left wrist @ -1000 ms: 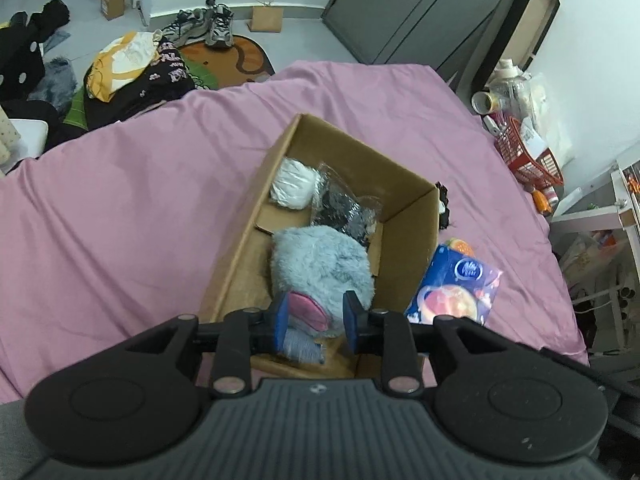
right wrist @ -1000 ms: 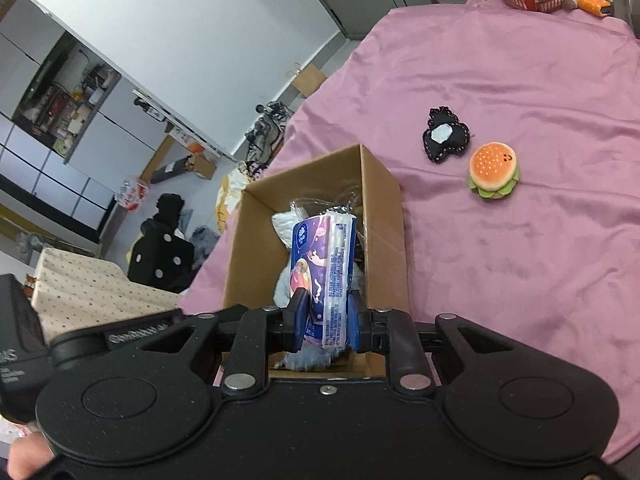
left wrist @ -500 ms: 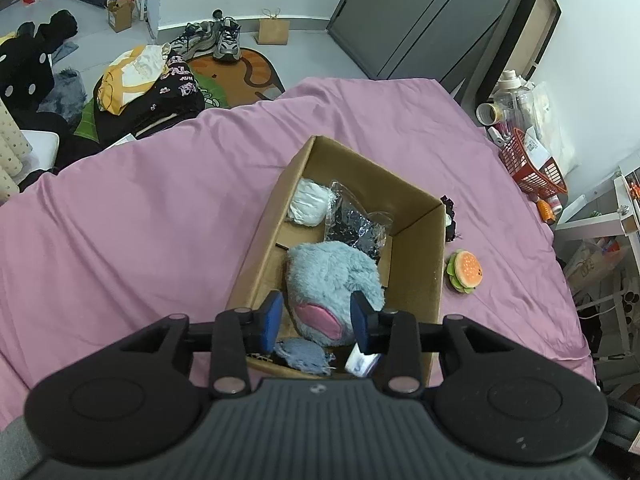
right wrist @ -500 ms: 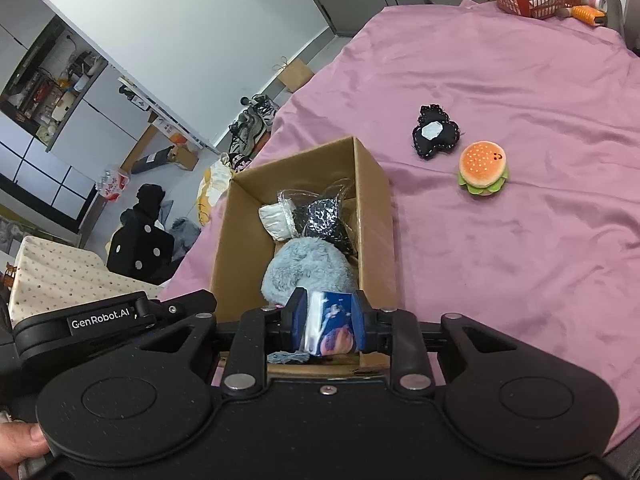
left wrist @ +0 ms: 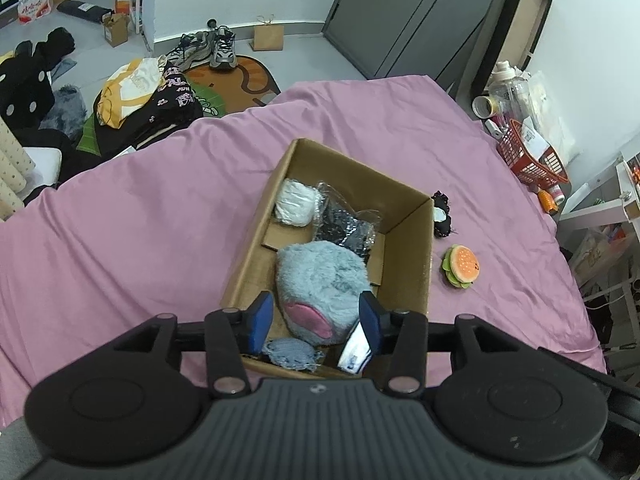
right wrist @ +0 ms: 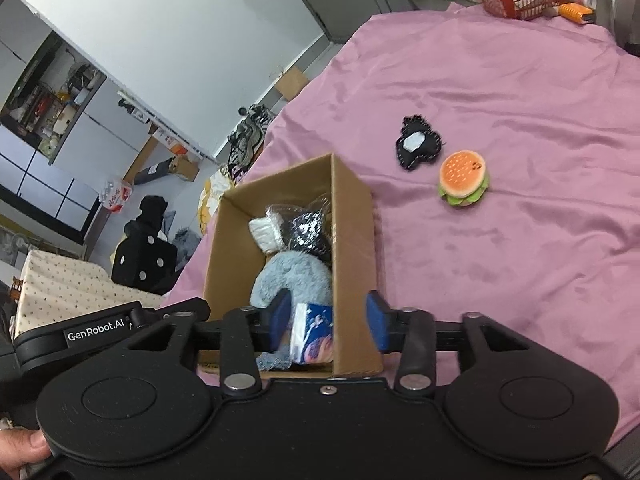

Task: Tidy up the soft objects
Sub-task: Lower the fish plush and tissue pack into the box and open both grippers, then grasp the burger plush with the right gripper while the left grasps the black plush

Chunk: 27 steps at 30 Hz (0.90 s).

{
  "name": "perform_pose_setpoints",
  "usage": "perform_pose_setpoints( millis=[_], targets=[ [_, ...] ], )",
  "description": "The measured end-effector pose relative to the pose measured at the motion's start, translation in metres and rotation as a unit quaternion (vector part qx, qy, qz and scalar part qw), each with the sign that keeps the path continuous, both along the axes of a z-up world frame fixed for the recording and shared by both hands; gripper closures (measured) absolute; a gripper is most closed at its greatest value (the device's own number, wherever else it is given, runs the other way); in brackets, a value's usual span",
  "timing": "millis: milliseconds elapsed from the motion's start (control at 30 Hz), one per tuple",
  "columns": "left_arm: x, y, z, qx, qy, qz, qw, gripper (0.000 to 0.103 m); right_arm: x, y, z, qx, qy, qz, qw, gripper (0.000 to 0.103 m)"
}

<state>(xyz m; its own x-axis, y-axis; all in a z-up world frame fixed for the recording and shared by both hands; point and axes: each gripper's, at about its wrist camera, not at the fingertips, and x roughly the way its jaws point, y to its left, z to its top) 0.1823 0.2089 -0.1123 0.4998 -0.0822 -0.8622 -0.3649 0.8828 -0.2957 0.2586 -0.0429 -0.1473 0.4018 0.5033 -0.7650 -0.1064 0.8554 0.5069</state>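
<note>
Looking along the left claw (left wrist: 316,318), its jaws stand apart with nothing between them, poised above the near end of the box (left wrist: 408,256) on the bed (left wrist: 120,240). Straight ahead and below lies the grey plush (left wrist: 320,280); beyond it sit a dark bag (left wrist: 346,226) and a white bundle (left wrist: 295,208). A tissue pack (left wrist: 354,354) stands on edge under the right finger, in the box's near corner. Past the box's right wall, the burger (left wrist: 461,266) and a black toy (left wrist: 442,220) lie on the sheet.

Along the right claw (right wrist: 328,322), the jaws are likewise spread and empty, with the tissue pack (right wrist: 314,334) just below, resting in the box (right wrist: 354,240) beside the plush (right wrist: 294,280). Ahead and to the right, well clear of the box, the burger (right wrist: 463,184) lies just beside the black toy (right wrist: 418,148).

The deposit step looks finished. Two soft things remain outside, so the next move likely calls for swinging the right claw forward and right over the burger, keeping the jaws wide, then descending squarely, since it will squash under a pinch.
</note>
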Motion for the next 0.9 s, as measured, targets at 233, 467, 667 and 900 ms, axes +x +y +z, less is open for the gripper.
perform_pose_setpoints(
  millis=[233, 467, 667, 900],
  targets=[
    [0.016, -0.027, 0.007, 0.015, -0.007, -0.015, 0.9997, 0.034, 0.009, -0.023, -0.001, 0.007, -0.007, -0.02, 1.0, 0.034],
    [0.036, -0.052, 0.01, 0.035, -0.01, -0.023, 0.9991, 0.024, 0.024, -0.052, -0.012, 0.023, -0.008, -0.066, 0.998, 0.013],
    [0.055, -0.071, 0.007, 0.045, -0.009, -0.026, 0.9986, 0.024, 0.039, -0.077, -0.026, 0.044, -0.01, -0.089, 0.995, 0.013],
    [0.088, -0.097, 0.005, 0.051, -0.023, -0.046, 0.9974, 0.024, 0.061, -0.099, -0.05, 0.067, 0.006, -0.101, 0.993, 0.023]
  ],
)
